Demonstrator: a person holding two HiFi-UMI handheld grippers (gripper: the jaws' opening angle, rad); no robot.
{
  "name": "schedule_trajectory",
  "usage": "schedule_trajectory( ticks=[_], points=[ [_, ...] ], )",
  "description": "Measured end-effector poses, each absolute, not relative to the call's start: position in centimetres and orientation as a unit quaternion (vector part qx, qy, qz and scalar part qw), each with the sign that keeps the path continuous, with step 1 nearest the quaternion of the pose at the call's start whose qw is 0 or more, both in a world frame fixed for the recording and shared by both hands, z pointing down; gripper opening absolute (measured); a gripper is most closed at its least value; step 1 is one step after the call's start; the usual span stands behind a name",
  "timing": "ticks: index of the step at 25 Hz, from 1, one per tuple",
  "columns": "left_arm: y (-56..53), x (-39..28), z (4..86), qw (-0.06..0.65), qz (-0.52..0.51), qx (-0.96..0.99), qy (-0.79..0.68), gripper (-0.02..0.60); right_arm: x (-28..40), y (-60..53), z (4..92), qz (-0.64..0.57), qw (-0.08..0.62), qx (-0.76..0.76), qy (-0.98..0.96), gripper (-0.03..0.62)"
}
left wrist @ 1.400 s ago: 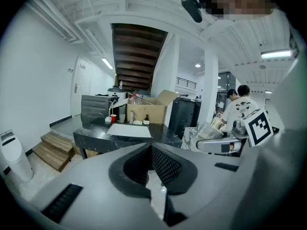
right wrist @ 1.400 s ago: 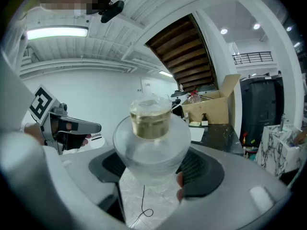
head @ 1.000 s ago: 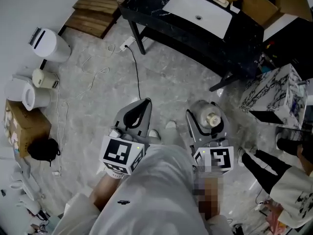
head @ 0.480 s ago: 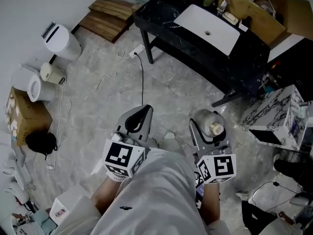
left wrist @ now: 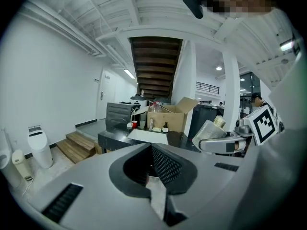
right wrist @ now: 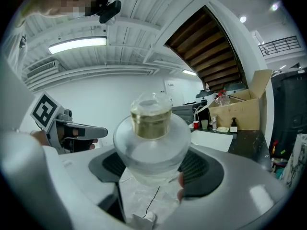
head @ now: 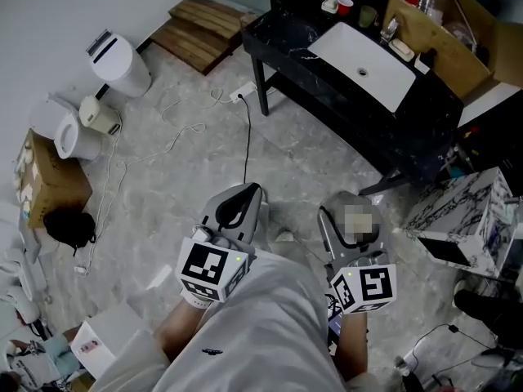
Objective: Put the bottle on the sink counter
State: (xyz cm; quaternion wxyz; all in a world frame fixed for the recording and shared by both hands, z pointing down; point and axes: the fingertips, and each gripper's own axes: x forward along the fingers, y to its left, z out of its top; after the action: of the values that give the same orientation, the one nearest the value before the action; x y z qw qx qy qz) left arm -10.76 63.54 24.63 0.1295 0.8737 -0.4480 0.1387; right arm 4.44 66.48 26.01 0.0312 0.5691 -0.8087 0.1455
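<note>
Floor [head: 310, 166] up to the desk [head: 282, 35] is lying open, just a cable [head: 246, 141] trailing; cups [head: 347, 6] and a cardboard box [head: 441, 55] are crowding its back edge.

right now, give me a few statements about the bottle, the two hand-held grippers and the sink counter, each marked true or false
1. The bottle stands on the sink counter. False: the right hand-held gripper is clamped on it, upright, above the floor and short of the counter.
2. The left hand-held gripper is shut with nothing between its jaws. True.
3. A red cup stands on the sink counter. True.
4. The open cardboard box stands on the floor between the person and the counter. False: it sits up at the counter's far side, next to the white basin.
</note>
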Motion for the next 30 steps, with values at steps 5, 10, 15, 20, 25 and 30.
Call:
schedule_trajectory(
  ticks=[5,10,15,20,25,30],
  points=[
    [61.8,-11.1,25.2,0.137,0.138,0.870,-0.453,0.007,4.0,64.4,26.3,0.152,0.033,0.561,-0.813,0.344],
    [58.4,-11.4,25.9,0.146,0.140,0.868,-0.454,0.006,3.6,61.0,27.0,0.163,0.036,0.560,-0.812,0.344],
    [53.5,-12.0,26.4,0.154,0.140,0.867,-0.453,0.008,2.7,56.2,27.4,0.166,0.040,0.557,-0.813,0.344],
    [47.6,-12.8,26.2,0.159,0.135,0.869,-0.449,0.008,1.8,50.4,27.6,0.175,0.046,0.563,-0.807,0.344],
    [41.9,-14.3,25.1,0.156,0.131,0.873,-0.444,0.006,0.1,44.9,26.6,0.170,0.048,0.567,-0.805,0.344],
    [37.1,-16.4,24.3,0.153,0.124,0.878,-0.436,0.007,-1.7,40.3,25.9,0.172,0.041,0.583,-0.793,0.344]
  ],
)
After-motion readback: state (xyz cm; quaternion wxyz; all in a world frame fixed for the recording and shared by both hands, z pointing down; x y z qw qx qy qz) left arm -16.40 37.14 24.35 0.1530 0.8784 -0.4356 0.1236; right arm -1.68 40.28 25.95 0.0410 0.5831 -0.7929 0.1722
